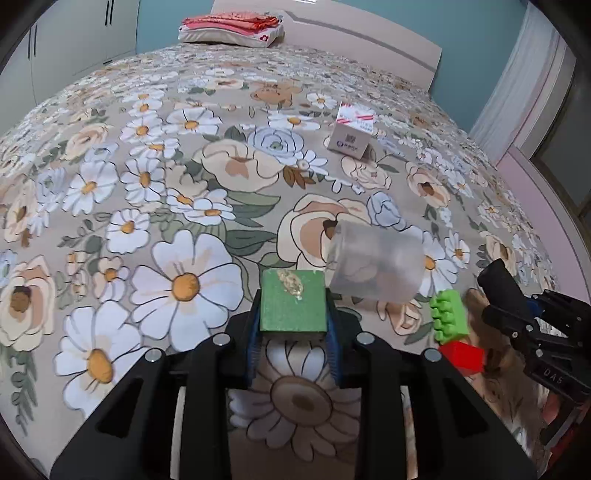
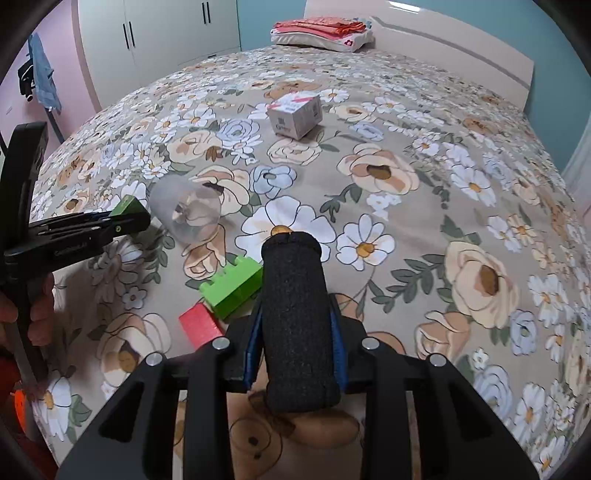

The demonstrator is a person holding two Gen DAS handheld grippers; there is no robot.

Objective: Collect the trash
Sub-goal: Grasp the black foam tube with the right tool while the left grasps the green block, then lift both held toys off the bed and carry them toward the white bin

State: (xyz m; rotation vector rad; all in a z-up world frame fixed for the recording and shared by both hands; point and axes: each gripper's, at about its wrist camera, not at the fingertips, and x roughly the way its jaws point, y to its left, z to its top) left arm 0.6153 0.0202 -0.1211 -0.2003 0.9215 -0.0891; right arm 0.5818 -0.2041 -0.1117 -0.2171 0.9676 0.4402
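Note:
My left gripper [image 1: 293,332] is shut on a green sponge block [image 1: 293,301] with a yellowish stain on top, held just above the floral bed cover; it also shows in the right wrist view [image 2: 127,205]. My right gripper [image 2: 297,332] is shut on a black foam cylinder [image 2: 297,317]; the right gripper also shows in the left wrist view [image 1: 517,314]. A clear plastic cup [image 1: 375,262] lies on its side between the two grippers, also seen in the right wrist view [image 2: 186,212]. A small white carton [image 1: 351,131] stands farther up the bed, also in the right wrist view [image 2: 295,114].
A green toy brick [image 1: 448,314] [image 2: 234,286] and a red toy brick [image 1: 463,356] [image 2: 201,325] lie on the bed [image 1: 147,166] between the grippers. Folded pink bedding [image 1: 232,27] sits at the headboard. Wardrobes [image 2: 166,29] stand at the far left.

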